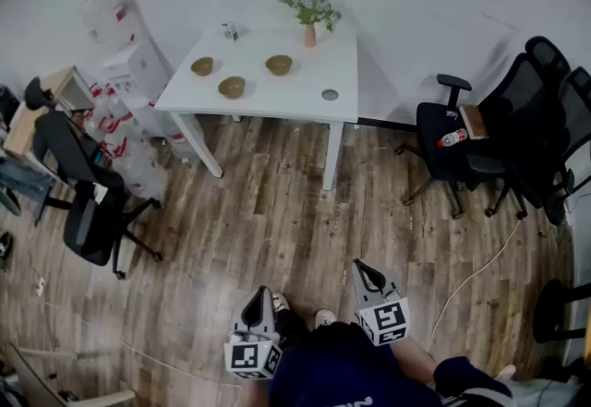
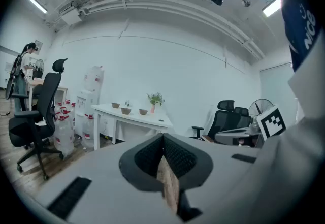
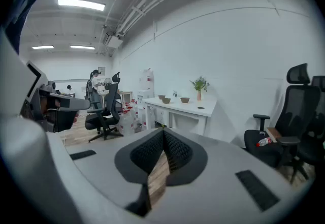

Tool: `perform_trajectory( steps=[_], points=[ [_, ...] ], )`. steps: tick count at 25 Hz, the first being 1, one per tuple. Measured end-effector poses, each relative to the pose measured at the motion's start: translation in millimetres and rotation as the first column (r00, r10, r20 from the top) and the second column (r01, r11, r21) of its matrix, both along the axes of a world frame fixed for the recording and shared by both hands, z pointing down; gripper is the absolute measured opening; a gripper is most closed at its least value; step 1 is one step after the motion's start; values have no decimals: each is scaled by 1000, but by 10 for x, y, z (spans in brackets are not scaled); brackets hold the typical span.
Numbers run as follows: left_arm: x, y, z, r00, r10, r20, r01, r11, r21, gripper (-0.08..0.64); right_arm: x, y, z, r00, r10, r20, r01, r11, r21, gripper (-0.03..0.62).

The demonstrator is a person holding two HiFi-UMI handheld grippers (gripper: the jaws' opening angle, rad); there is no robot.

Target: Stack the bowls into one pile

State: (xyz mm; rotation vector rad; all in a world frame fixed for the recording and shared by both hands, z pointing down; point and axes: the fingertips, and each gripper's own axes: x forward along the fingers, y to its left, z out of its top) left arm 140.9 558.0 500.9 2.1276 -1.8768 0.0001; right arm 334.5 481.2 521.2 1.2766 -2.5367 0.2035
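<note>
Three brown bowls stand apart on the white table (image 1: pixel 295 101) far ahead of me: one at the left (image 1: pixel 202 66), one nearer the front (image 1: pixel 232 87) and one further right (image 1: pixel 279 65). The same bowls look small in the left gripper view (image 2: pixel 126 110) and the right gripper view (image 3: pixel 166 100). My left gripper (image 1: pixel 262 292) and right gripper (image 1: pixel 360 265) are held close to my body, well short of the table over the wooden floor. Both are shut with nothing between the jaws, as their own views confirm for the left (image 2: pixel 163 137) and the right (image 3: pixel 163 130).
On the table also stand a pink vase of flowers (image 1: pixel 310 16), a small dark disc (image 1: pixel 330 94) and a small box (image 1: pixel 230 30). Water bottles (image 1: pixel 129 114) are stacked left of the table. Black office chairs stand at the left (image 1: pixel 88 197) and right (image 1: pixel 480 142). A white cable (image 1: pixel 476 274) lies on the floor.
</note>
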Motion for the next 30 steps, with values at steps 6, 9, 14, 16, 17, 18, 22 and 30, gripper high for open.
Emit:
perform_trajectory(
  steps=[6,9,14,16,17,18,22,30],
  points=[
    [-219,-119,-86,1000,10,2,-10,1000,21,18,-38,-152,-144,998,64,-20,-63,997,36,21],
    [-363,-232,-104,999,31,-11,-30,999,32,18,-216,-206,-154,998,67,-15,-66,997,38,21],
    [-660,-450,-124,997,75,-23,-74,996,48,18,-543,-362,-263,996,91,16,-92,994,66,21],
    [-797,-548,-127,995,93,-27,-92,995,50,18,-660,-420,-285,995,103,15,-103,992,69,21],
    [-872,-593,-129,994,101,-29,-100,994,50,18,-719,-446,-292,994,109,16,-110,991,71,21],
    [-953,-639,-131,994,108,-30,-106,993,50,18,-779,-475,-295,993,116,19,-117,990,73,21],
    [-1255,-802,-124,990,142,-26,-140,988,58,18,-1011,-575,-264,987,153,38,-156,985,79,21],
    [-1495,-984,-21,980,191,-48,-191,982,10,18,-1298,-641,-110,985,171,37,-173,985,28,21]
  ],
)
